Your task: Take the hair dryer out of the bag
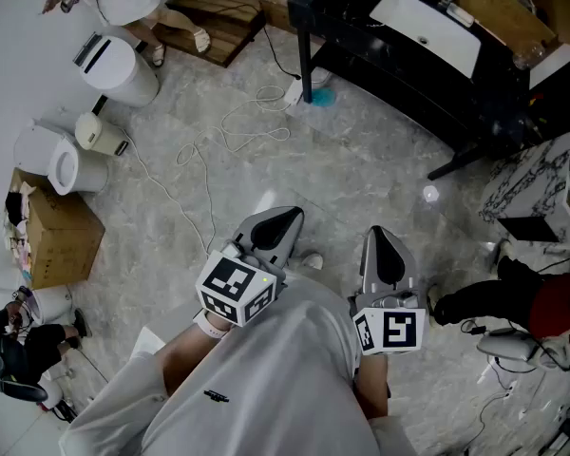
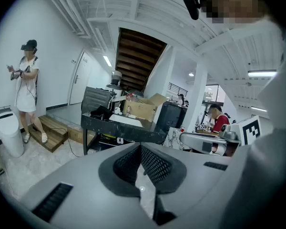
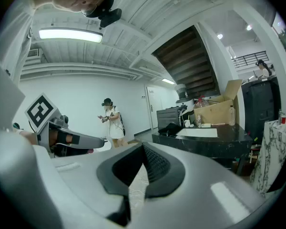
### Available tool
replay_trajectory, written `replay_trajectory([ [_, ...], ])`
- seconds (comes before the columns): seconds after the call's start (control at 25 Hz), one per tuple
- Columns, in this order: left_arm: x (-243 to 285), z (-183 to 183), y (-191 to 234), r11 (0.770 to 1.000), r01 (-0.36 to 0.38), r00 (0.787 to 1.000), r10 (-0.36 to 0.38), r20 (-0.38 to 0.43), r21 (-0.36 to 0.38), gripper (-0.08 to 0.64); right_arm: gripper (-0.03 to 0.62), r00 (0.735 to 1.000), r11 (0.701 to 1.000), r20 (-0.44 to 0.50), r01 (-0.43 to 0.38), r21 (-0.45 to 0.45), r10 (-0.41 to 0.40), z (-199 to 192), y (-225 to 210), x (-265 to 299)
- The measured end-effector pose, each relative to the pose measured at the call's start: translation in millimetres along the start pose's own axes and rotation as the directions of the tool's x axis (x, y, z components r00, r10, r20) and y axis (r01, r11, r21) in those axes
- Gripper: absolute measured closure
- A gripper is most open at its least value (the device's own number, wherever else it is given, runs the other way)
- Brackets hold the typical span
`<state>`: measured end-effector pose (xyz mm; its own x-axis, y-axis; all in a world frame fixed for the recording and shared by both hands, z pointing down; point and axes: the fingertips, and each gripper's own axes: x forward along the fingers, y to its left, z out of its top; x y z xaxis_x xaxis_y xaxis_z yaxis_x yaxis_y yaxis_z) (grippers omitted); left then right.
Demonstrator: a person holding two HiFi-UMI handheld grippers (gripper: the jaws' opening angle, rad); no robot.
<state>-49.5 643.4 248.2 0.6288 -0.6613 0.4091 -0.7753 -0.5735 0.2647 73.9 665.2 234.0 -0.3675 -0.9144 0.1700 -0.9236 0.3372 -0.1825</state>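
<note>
I see no hair dryer in any view. A black table (image 1: pixel 389 60) stands far ahead, with a white sheet (image 1: pixel 427 27) and a cardboard box (image 2: pixel 143 109) on it. A dark soft heap (image 2: pixel 101 112) lies on its top; whether it is the bag I cannot tell. My left gripper (image 1: pixel 287 218) and right gripper (image 1: pixel 382 238) are held side by side before my body, over the marble floor and well short of the table. Both are shut with nothing between their jaws, as the left gripper (image 2: pixel 142 168) and right gripper (image 3: pixel 142 168) show in their own views.
White bins (image 1: pixel 123 69) and a cardboard box (image 1: pixel 62 236) line the left wall. Cables (image 1: pixel 237 126) trail across the floor. Wooden steps (image 1: pixel 209 17) lie at the back, a marbled block (image 1: pixel 537 183) at the right. A person in white (image 2: pixel 26 87) stands by the steps.
</note>
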Motion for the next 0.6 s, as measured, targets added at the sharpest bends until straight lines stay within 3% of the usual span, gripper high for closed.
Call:
replay_trajectory([
  [0.16, -5, -2, -4, 1.0, -0.02, 0.999, 0.02, 0.038, -0.005, 0.552, 0.58, 1.0, 1.0, -0.001, -0.024, -0.016, 0.024, -8, 2, -1],
  [0.44, -12, -3, -1, 0.999, -0.033, 0.999, 0.033, 0.033, 0.004, 0.552, 0.58, 0.998, 0.999, 0.019, -0.054, 0.005, 0.054, -6, 12, 0],
  [0.6, -7, -11, 5, 0.999, -0.024, 1.0, 0.025, 0.017, -0.049, 0.552, 0.58, 0.998, 0.998, -0.014, -0.062, 0.019, 0.062, -17, 16, 10],
])
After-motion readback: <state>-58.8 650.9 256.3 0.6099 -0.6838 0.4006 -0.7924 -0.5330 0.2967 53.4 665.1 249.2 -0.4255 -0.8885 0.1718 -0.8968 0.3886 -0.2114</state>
